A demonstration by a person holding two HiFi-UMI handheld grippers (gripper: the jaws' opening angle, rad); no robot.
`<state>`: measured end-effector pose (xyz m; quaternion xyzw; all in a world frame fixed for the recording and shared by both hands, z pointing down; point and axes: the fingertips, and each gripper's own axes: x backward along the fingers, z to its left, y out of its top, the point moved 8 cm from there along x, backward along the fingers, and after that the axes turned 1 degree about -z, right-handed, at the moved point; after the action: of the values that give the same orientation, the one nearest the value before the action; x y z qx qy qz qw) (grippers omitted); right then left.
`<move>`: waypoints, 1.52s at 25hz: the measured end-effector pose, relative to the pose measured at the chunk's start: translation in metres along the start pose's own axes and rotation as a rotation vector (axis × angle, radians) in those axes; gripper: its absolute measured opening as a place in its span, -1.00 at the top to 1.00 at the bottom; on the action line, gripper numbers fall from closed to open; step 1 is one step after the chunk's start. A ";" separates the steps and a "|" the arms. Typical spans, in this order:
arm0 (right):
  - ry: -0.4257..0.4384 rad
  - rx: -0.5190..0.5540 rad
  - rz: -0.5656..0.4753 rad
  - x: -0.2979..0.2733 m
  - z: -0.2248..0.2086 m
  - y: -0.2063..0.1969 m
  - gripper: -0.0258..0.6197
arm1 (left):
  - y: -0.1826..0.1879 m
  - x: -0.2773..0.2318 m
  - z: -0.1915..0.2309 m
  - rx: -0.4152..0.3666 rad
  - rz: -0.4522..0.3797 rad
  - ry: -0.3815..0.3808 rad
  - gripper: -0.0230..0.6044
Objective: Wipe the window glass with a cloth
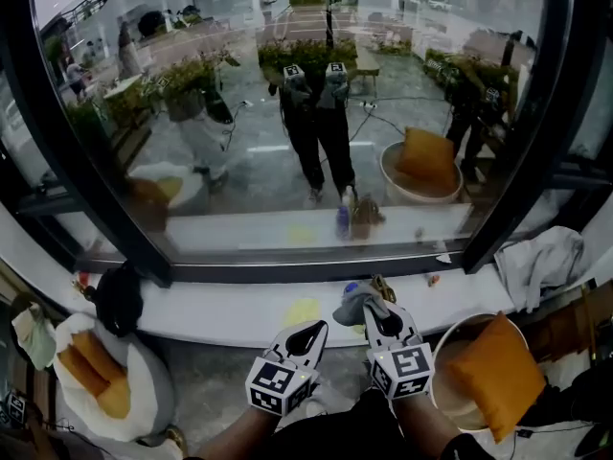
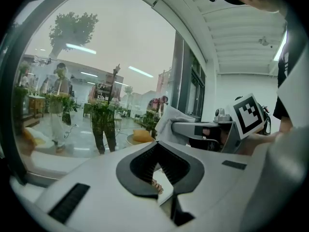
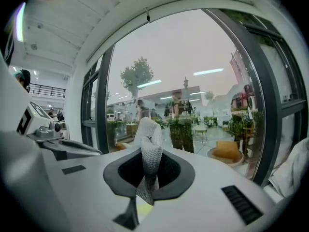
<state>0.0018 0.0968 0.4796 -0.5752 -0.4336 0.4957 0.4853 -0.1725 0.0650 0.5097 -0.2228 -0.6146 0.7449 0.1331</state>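
Left pose: left gripper held low in front of the person, tips aimed at the long white window sill.
Right pose: right gripper just beside it, parallel, tips slightly further forward.
Left fingers: closed together, nothing between them.
Right fingers: clamped on the crumpled grey mesh cloth; its bunched end sticks out past the tips.
Glass: large dark-framed window glass ahead of both sets of fingertips, apart from the cloth.
Head view only: both grippers reflected in the glass.
Right gripper view only: the cloth's mesh weave.
Left gripper view only: right gripper side-on.
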 end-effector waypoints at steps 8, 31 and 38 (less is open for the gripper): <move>0.011 0.008 0.012 -0.006 -0.003 0.004 0.79 | 0.002 -0.004 0.003 0.016 -0.003 0.010 0.90; 0.254 0.028 0.011 -0.112 -0.089 0.036 0.79 | 0.033 -0.101 0.029 0.045 0.001 0.232 0.90; 0.330 0.026 -0.010 -0.147 -0.110 0.056 0.79 | 0.050 -0.131 0.042 0.047 -0.003 0.312 0.90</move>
<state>0.0926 -0.0699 0.4502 -0.6403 -0.3445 0.3977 0.5597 -0.0763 -0.0427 0.4893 -0.3318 -0.5693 0.7151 0.2332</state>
